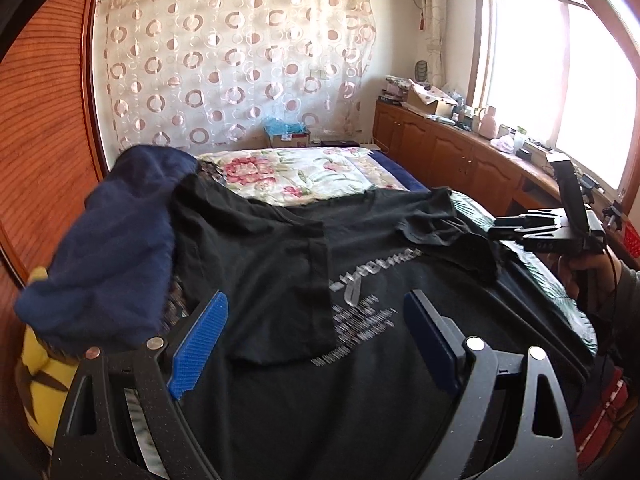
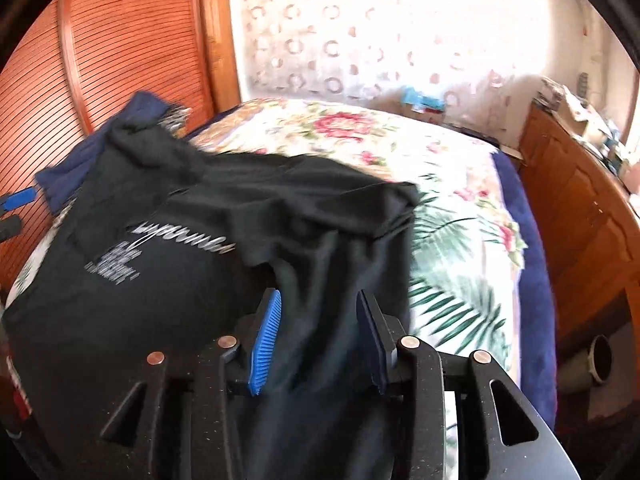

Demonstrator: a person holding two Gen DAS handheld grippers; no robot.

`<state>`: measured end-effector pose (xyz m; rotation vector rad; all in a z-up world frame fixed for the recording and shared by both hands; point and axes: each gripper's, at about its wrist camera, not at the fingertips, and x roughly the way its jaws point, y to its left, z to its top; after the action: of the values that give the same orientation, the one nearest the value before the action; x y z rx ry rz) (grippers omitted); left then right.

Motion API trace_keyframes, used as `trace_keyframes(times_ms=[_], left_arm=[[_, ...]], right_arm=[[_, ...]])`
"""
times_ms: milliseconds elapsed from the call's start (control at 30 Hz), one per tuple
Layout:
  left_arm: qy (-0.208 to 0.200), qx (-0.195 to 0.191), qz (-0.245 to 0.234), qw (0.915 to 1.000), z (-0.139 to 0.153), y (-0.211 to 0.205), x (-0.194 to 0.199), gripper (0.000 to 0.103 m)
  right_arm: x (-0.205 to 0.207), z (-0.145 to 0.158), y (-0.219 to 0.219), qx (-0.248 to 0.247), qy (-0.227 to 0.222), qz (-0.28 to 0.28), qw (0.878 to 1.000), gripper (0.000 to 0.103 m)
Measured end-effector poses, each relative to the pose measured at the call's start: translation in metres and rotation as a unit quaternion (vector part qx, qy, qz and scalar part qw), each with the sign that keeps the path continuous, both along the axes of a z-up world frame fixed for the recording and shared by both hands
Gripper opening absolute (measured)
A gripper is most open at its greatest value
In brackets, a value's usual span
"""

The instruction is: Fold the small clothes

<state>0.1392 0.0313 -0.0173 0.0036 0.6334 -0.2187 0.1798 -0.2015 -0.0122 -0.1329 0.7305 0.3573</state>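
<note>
Bed with floral quilt (image 1: pixel 304 172) — one, filling the middle of both views. One black T-shirt (image 1: pixel 360 320) with white print is spread across its near end, chest side up, both sleeves already turned inward over the body. One navy garment (image 1: pixel 108 248) is heaped at the shirt's left edge, partly under its shoulder; it is judged to be waiting its turn.

Step in hand, as judged: the side folds are in, and the lengthwise fold of the shirt is not yet made.

Left gripper (image 1: pixel 316 344) — one, jaws spread wide above the print, nothing between the blue pads. Right gripper (image 2: pixel 316 340) — one, jaws parted about halfway; a ridge of black cloth at the shirt's right edge lies between the pads, but no pinch is seen. In the left view it is seen at the right, beside the folded sleeve.

Next move, as judged: both edges are to be gripped evenly before the shirt is folded over, or the turned-in sleeves may slip out.
</note>
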Motion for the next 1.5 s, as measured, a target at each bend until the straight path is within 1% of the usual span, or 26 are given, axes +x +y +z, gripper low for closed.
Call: trace_keyframes(times_ms=[133, 233, 367, 500, 633, 667, 700, 767, 800, 867, 900, 933, 967, 1000, 1033, 1067, 1100, 1133, 1167, 1200, 1367, 1433, 1500], left_arm=[[0.000, 0.017, 0.014, 0.9998, 0.003, 0.015, 0.022, 0.090], [0.008, 0.012, 0.020, 0.9997, 0.002, 0.025, 0.035, 0.090], [0.023, 0.018, 0.033, 0.9990, -0.005, 0.037, 0.052, 0.090], [0.036, 0.021, 0.041, 0.9983, -0.010, 0.045, 0.066, 0.090], [0.038, 0.034, 0.045, 0.9977, -0.009, 0.048, 0.077, 0.090], [0.039, 0.035, 0.045, 0.9976, -0.009, 0.048, 0.079, 0.090], [0.039, 0.036, 0.045, 0.9976, -0.008, 0.047, 0.081, 0.090], [0.039, 0.040, 0.044, 0.9975, -0.006, 0.047, 0.086, 0.090], [0.039, 0.043, 0.044, 0.9974, -0.005, 0.048, 0.087, 0.090], [0.038, 0.049, 0.044, 0.9971, -0.003, 0.049, 0.092, 0.090], [0.039, 0.052, 0.044, 0.9970, -0.003, 0.050, 0.094, 0.090], [0.041, 0.053, 0.043, 0.9968, -0.003, 0.050, 0.097, 0.087], [0.043, 0.057, 0.041, 0.9966, -0.003, 0.051, 0.102, 0.081], [0.048, 0.061, 0.042, 0.9961, -0.003, 0.052, 0.107, 0.080], [0.050, 0.063, 0.043, 0.9959, -0.003, 0.053, 0.109, 0.075], [0.054, 0.064, 0.039, 0.9957, -0.004, 0.054, 0.114, 0.067], [0.060, 0.064, 0.036, 0.9955, -0.005, 0.055, 0.119, 0.062], [0.067, 0.065, 0.035, 0.9950, -0.006, 0.056, 0.124, 0.055], [0.075, 0.069, 0.037, 0.9941, -0.008, 0.058, 0.129, 0.051], [0.079, 0.074, 0.040, 0.9933, -0.009, 0.060, 0.133, 0.051], [0.096, 0.081, 0.051, 0.9908, -0.012, 0.069, 0.149, 0.051], [0.095, 0.082, 0.050, 0.9909, -0.011, 0.068, 0.152, 0.051], [0.089, 0.088, 0.045, 0.9910, -0.009, 0.064, 0.157, 0.051]], right_arm=[[0.032, -0.006, -0.017, -0.002, 0.010, -0.033, 0.999, 0.041], [0.058, -0.014, -0.018, -0.008, 0.027, -0.039, 0.999, 0.041], [0.093, -0.025, -0.011, -0.018, 0.047, -0.039, 0.998, 0.041], [0.122, -0.023, -0.004, -0.002, 0.058, -0.038, 0.998, 0.041], [0.150, -0.021, -0.003, 0.022, 0.064, -0.032, 0.997, 0.041], [0.156, -0.019, -0.003, 0.028, 0.063, -0.028, 0.997, 0.038], [0.160, -0.018, -0.003, 0.036, 0.056, -0.019, 0.998, 0.021], [0.161, -0.016, -0.007, 0.036, 0.038, -0.009, 0.999, 0.019], [0.159, -0.013, -0.008, 0.033, 0.026, -0.013, 0.999, 0.012], [0.155, -0.009, -0.013, 0.040, 0.009, -0.016, 0.999, 0.012], [0.154, -0.009, -0.014, 0.044, 0.010, -0.016, 0.999, 0.012], [0.152, -0.010, -0.015, 0.042, 0.013, -0.017, 0.999, 0.013], [0.151, -0.014, -0.015, 0.037, 0.017, -0.019, 0.999, 0.013], [0.151, -0.017, -0.015, 0.033, 0.022, -0.021, 0.999, 0.018], [0.150, -0.019, -0.014, 0.027, 0.026, -0.022, 0.999, 0.026], [0.151, -0.021, -0.013, 0.021, 0.030, -0.022, 0.999, 0.028], [0.150, -0.023, -0.012, 0.016, 0.033, -0.022, 0.999, 0.029], [0.151, -0.021, -0.010, 0.013, 0.034, -0.022, 0.999, 0.030], [0.152, -0.018, -0.008, 0.012, 0.035, -0.024, 0.999, 0.032], [0.152, -0.018, -0.008, 0.010, 0.037, -0.027, 0.999, 0.035], [0.159, -0.014, -0.008, 0.012, 0.059, -0.042, 0.997, 0.036], [0.163, -0.016, -0.004, 0.008, 0.066, -0.042, 0.997, 0.036], [0.164, -0.012, 0.000, 0.008, 0.064, -0.042, 0.997, 0.036]])
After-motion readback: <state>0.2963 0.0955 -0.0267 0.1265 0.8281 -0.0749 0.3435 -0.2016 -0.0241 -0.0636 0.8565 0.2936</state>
